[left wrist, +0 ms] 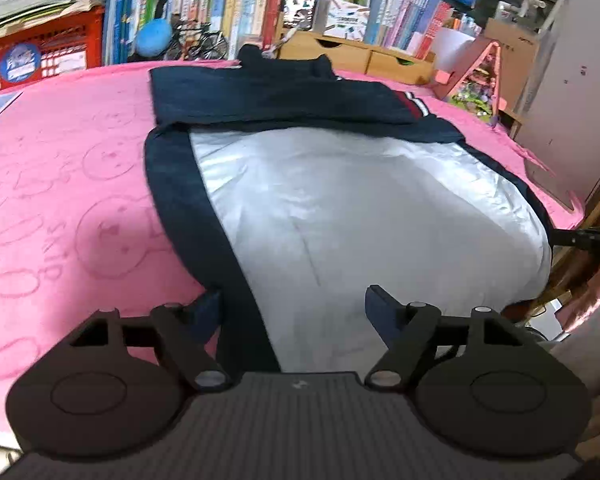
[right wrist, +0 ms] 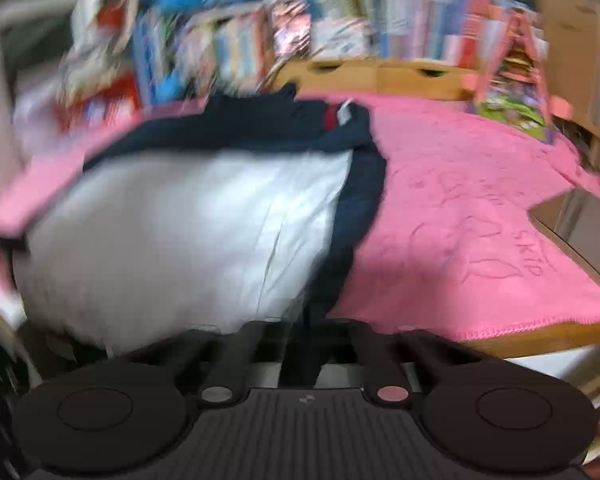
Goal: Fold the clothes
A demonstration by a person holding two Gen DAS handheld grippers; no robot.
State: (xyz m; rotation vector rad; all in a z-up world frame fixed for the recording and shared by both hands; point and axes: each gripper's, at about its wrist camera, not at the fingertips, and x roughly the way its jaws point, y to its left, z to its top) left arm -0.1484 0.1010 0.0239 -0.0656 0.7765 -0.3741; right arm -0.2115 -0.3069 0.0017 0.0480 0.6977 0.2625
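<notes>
A navy jacket with a silver-grey lining [left wrist: 340, 208] lies on the pink blanket [left wrist: 60, 200], its far part folded over and showing a red and white cuff [left wrist: 414, 104]. My left gripper [left wrist: 292, 304] is open, its fingers [left wrist: 380, 308] either side of the jacket's near navy edge. In the blurred right wrist view the same jacket [right wrist: 180, 232] lies to the left, and my right gripper [right wrist: 306, 332] is shut on its navy edge [right wrist: 340, 248] at the table's near side. The right gripper's tip also shows in the left wrist view [left wrist: 588, 238].
Full bookshelves [left wrist: 260, 8], a red crate [left wrist: 44, 52] and wooden drawers [left wrist: 360, 56] line the far side. A pink triangular stand [left wrist: 480, 76] stands at the back right. A flat tablet-like slab [right wrist: 580, 228] lies on the blanket at the right. The wooden table edge [right wrist: 540, 340] is near.
</notes>
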